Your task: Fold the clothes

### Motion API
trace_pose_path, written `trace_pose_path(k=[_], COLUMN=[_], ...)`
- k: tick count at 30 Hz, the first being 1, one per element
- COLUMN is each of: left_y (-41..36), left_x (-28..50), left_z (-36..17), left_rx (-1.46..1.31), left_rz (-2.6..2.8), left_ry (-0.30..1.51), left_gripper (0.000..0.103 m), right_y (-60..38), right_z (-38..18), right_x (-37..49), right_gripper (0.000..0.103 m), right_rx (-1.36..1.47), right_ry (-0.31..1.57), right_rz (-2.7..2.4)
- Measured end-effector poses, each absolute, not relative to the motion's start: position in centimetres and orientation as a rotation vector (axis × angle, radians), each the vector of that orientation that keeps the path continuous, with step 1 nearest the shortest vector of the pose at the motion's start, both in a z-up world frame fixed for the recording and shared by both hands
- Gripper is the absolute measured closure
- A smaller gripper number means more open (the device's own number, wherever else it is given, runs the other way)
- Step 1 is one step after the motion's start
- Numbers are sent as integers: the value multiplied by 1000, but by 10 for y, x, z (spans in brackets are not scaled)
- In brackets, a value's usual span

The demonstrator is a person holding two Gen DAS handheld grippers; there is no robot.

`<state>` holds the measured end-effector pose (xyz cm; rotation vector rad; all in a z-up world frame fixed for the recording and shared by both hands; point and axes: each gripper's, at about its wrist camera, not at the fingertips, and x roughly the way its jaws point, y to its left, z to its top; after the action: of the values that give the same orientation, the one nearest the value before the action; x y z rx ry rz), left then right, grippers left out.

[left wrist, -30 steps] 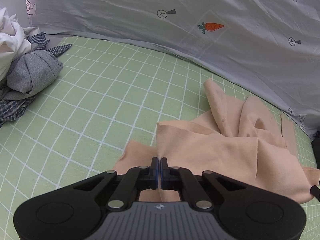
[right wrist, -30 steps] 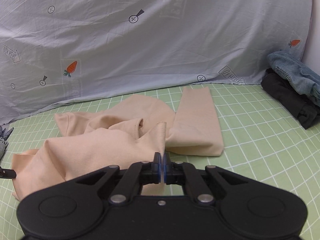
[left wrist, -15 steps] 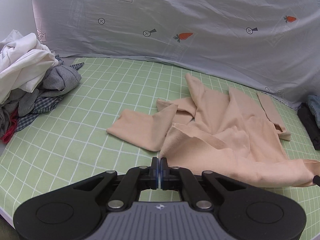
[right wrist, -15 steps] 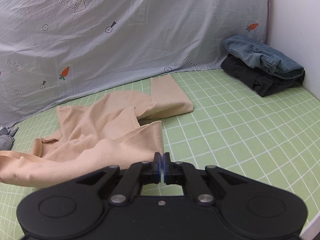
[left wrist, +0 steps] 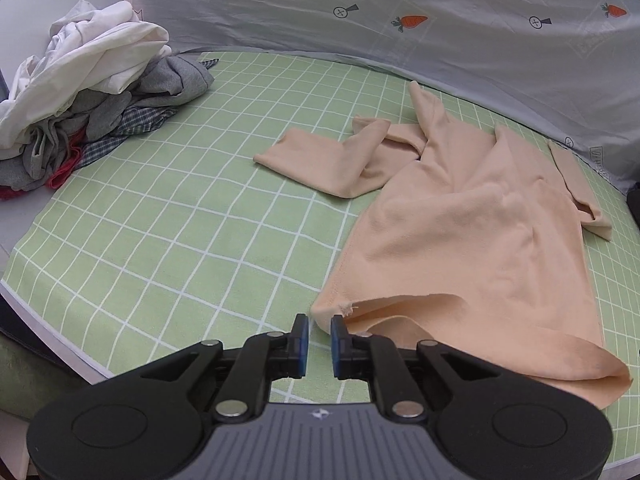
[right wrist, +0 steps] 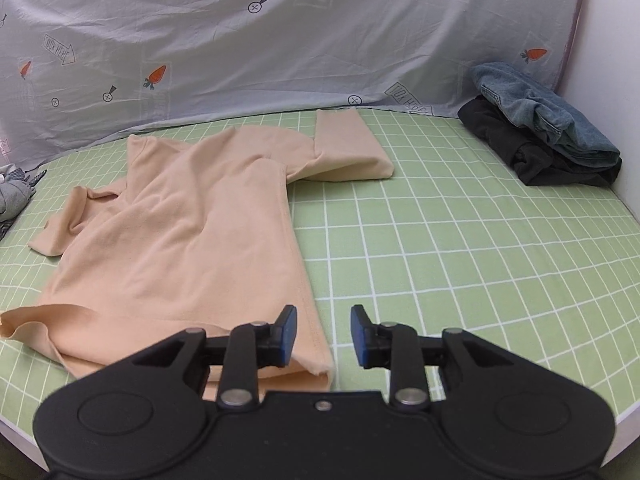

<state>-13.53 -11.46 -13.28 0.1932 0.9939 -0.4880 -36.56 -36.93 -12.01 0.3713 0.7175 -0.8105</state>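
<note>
A peach long-sleeved top (left wrist: 464,232) lies spread on the green checked bedsheet (left wrist: 180,240), hem toward me, sleeves out to both sides, still wrinkled. In the left wrist view my left gripper (left wrist: 317,330) hovers at the hem's left corner (left wrist: 332,312); its jaws are opening, a narrow gap shows, and the cloth has dropped free just ahead of the pads. In the right wrist view the same top (right wrist: 192,240) lies left of centre. My right gripper (right wrist: 324,332) is at the hem's right corner (right wrist: 316,364), jaws opening wide, with only bare sheet between them.
A heap of unfolded white, grey and checked clothes (left wrist: 88,96) sits at the far left. Folded jeans on a black garment (right wrist: 544,128) rest at the far right by the wall. A grey carrot-print sheet (right wrist: 280,40) hangs behind. The bed's near edge (left wrist: 52,340) runs close by.
Both grippers pulled the hem toward the bed's near edge, drawing the crumpled top out flat. Then both let go of the cloth and their jaws parted.
</note>
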Motion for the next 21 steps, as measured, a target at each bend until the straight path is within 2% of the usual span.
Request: trace_pose_path(k=[2,8,12,21], left_y=[-116,-121,-126,-166], left_x=[-137,-135,-121,-84], left_z=[-131,-128,-127,-165], left_rx=[179,163,191,222], left_rz=[-472,-454,-494,-583], left_ry=[990,986,982,1088], left_gripper=[88,82,71,67], right_y=[-372,-393,-390,-351], right_z=[-121,-154,-170,-174], right_x=[-361,-340,-334,-343], right_gripper=[58,60,61,57], right_rx=[373,462,467,416], right_ry=[714,820,907,1004], right_rz=[-793,-791,-806,-807])
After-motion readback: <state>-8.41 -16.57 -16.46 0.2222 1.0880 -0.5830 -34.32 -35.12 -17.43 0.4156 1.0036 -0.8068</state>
